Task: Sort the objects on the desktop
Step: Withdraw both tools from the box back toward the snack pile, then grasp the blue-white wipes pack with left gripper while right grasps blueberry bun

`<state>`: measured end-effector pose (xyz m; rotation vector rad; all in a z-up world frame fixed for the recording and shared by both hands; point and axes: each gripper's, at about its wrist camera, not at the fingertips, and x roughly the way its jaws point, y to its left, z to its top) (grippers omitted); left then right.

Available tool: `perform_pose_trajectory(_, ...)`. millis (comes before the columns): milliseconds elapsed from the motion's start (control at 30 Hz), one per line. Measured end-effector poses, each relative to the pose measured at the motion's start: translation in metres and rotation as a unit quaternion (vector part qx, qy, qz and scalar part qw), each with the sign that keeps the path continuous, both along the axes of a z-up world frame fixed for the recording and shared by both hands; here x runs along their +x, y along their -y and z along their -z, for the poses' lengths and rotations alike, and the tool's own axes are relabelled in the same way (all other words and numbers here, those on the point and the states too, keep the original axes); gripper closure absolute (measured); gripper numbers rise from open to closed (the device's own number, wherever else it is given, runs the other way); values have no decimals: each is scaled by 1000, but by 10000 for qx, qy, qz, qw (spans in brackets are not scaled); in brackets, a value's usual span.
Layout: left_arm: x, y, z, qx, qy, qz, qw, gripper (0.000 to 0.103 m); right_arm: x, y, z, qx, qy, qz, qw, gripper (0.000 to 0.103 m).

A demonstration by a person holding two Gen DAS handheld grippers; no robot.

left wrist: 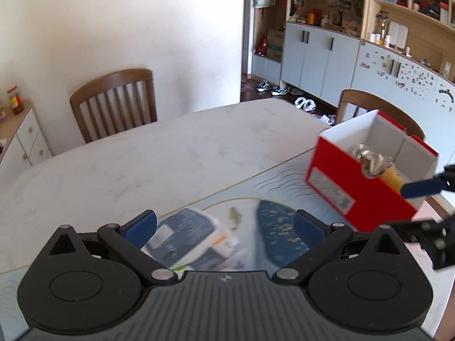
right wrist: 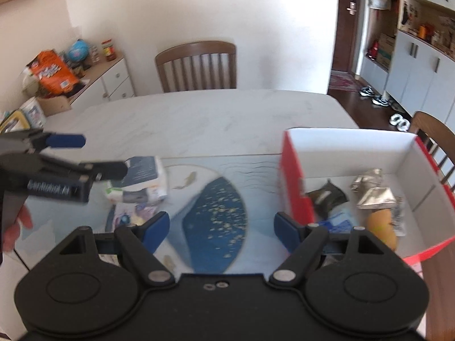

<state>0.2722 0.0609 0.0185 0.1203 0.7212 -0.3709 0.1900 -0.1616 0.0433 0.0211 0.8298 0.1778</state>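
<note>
Left tool (left wrist: pixel 224 228) spread wide over blue-white packet (left wrist: pixel 187 238), right tool (right wrist: pixel 221 227) wide and empty, red box (right wrist: pixel 295 187) white inside

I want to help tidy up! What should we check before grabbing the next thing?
1. Left gripper open and empty: ok.
2. Right gripper open and empty: ok.
3. Packet on the mat in plain view, nothing on top: ok.
4. Room left in the red box: ok, its far part is bare.
5. Grippers apart from each other: ok.
6. Whether the packet is soft or stiff: cannot tell, picture blurred.
</note>
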Motion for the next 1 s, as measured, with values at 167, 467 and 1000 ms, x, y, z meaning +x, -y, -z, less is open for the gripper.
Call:
perform_pose_trajectory(167,19,-25,18,-58,-177,-119,9998,0,4,-26,11,40,-44,-157,9999,22)
perform_pose_trajectory(467,46,-42,58,-133,-596,-84,9981,0,9,-67,28,146,37,-314,9994,22)
perform_pose_trajectory(1000,76,-36,92,53,-510,590,9969,0,24,-132,78,17,-335,-660,9973,24)
